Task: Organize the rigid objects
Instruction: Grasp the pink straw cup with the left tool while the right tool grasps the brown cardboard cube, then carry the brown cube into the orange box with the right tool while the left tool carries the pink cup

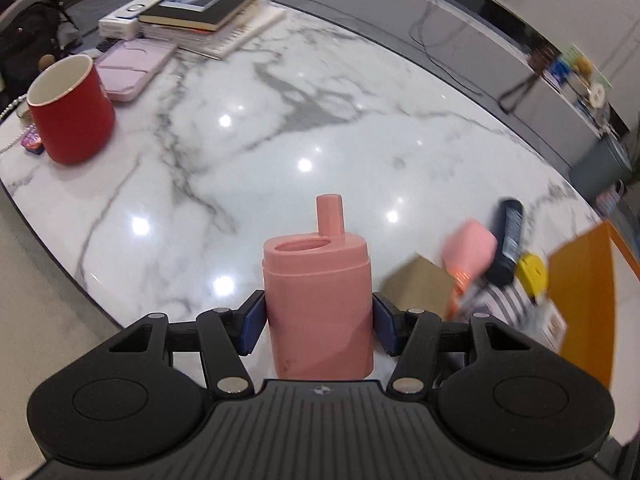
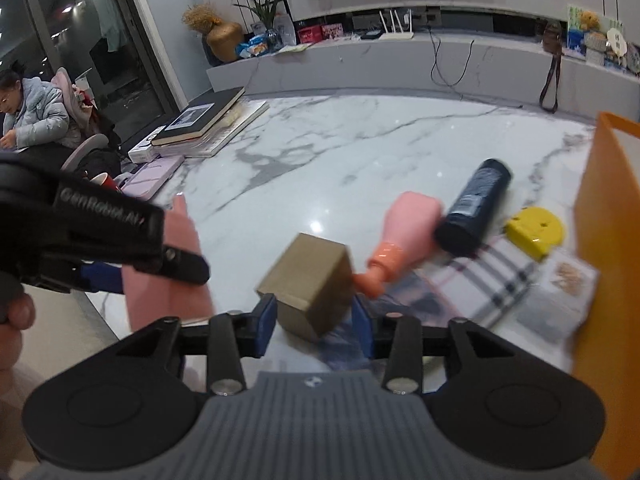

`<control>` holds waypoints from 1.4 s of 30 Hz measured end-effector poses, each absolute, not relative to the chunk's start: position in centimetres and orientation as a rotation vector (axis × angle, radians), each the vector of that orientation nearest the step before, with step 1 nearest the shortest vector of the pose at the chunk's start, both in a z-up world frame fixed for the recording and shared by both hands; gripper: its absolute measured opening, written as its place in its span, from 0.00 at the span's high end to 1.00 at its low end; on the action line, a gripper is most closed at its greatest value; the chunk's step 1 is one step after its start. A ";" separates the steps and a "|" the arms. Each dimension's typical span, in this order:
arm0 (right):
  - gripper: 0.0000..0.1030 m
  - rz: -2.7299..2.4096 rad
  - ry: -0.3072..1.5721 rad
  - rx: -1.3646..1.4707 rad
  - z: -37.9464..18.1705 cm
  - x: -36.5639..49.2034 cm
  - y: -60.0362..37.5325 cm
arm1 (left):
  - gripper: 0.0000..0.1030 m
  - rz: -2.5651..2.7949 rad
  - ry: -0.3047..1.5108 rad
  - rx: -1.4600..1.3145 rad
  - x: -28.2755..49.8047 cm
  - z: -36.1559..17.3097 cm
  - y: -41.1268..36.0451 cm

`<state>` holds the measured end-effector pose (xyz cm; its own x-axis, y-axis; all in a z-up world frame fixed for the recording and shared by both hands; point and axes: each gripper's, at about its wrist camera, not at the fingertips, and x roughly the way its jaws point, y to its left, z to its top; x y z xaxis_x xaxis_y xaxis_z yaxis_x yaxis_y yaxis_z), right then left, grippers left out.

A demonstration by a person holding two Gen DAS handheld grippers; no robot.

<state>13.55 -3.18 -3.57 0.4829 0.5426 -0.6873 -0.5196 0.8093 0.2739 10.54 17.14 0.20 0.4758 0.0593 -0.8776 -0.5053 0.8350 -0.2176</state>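
The left gripper (image 1: 318, 322) is clamping its blue pads on an upright pink plastic cup with an open flip lid (image 1: 318, 304), near the front edge of the white marble table (image 1: 280, 132). The right gripper (image 2: 314, 320) is squeezing a tilted tan cardboard box (image 2: 308, 284) between its jaws, just beside a lying pink bottle (image 2: 404, 244) and a dark cylindrical can (image 2: 474, 210) toward the table's right edge.

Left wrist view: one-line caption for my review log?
Left gripper clamps an upright pink container above the marble table, red mug beyond.
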 end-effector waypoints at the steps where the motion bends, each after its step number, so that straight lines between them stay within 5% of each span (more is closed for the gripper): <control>1: 0.38 0.644 0.844 0.033 -3.7 13.7 -2.7 | 0.38 0.374 1.014 -0.473 10.7 0.0 17.2; 9: 0.30 0.577 0.891 0.021 -5.0 15.6 0.4 | 0.38 0.383 1.013 -0.473 11.0 -2.1 18.2; 18: 0.46 0.573 0.927 -0.005 -5.6 15.8 0.7 | 0.38 0.321 1.040 -0.475 11.5 -3.2 18.4; 26: 0.51 0.592 0.909 0.016 -4.6 14.7 -0.6 | 0.38 0.277 1.057 -0.414 11.6 -3.4 17.4; 42: 0.52 0.546 0.723 0.135 4.4 11.0 -11.6 | 0.38 0.026 0.911 -0.389 9.5 4.6 10.1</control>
